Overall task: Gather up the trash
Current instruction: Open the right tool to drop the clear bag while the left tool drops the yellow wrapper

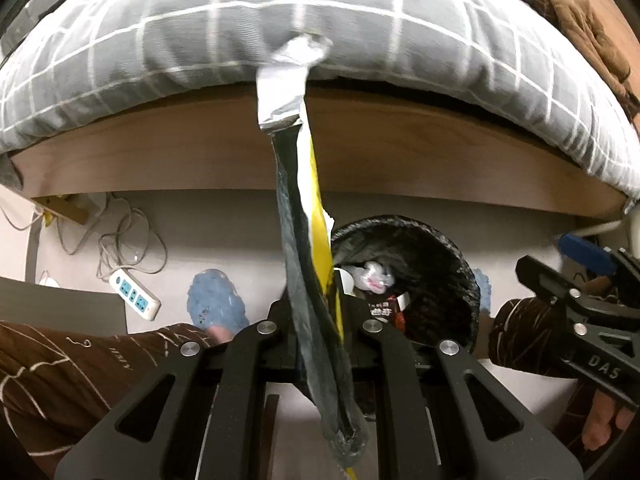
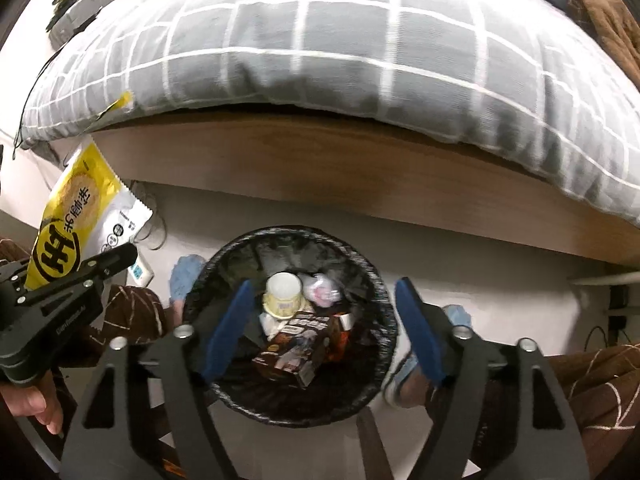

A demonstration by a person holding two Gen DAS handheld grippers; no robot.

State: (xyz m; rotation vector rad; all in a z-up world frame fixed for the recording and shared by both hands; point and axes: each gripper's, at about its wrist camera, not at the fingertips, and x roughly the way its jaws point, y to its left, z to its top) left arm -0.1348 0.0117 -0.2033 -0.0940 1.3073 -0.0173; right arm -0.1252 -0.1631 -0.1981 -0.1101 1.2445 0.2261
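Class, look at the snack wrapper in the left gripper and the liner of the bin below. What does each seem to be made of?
Snack wrapper: probably thin foil-lined plastic film; glossy printed yellow face, silvery inside. Bin liner: likely thin black plastic; wrinkled and shiny at the rim.

Both views are evenly lit by soft indoor light, fairly bright on the grey checked duvet (image 1: 320, 20) across the top and on the pale floor (image 1: 224, 216). A dark shadow band runs under the duvet's edge along the wooden bed frame (image 2: 360, 168). The trash bin (image 2: 296, 344) interior is dim. Fisheye distortion bows the bed into an arc, and corners vignette black. The duvet grid looks smeared by motion blur; the snack wrapper (image 1: 308, 208) is soft close up.
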